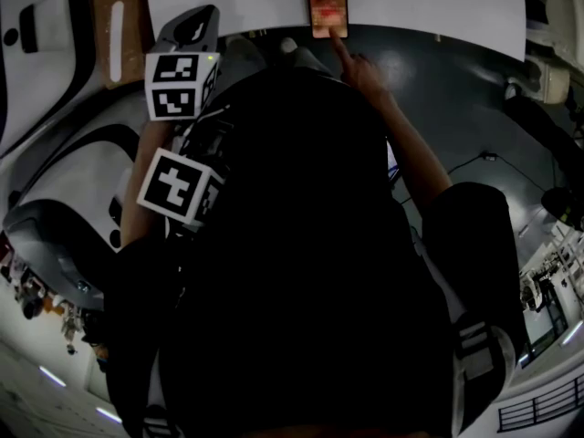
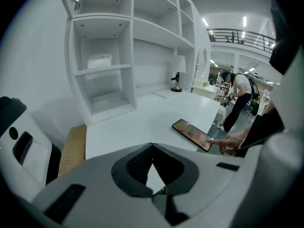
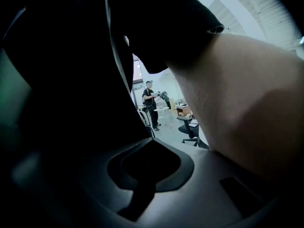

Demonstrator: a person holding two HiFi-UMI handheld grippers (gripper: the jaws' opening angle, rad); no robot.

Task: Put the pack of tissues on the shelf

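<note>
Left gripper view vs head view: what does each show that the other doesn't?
Only left gripper view: the shelf unit with the pack of tissues on it, a lamp, the left gripper, jaws together. Only head view: two marker cubes and the person's dark top. Both: the phone on the white table, a hand with a finger at its edge.

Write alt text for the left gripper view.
The left gripper, jaws shut on nothing, points over a white table toward a shelf unit where a pack of tissues sits in a left compartment. At right, a hand touches a phone at the table's edge.
</note>
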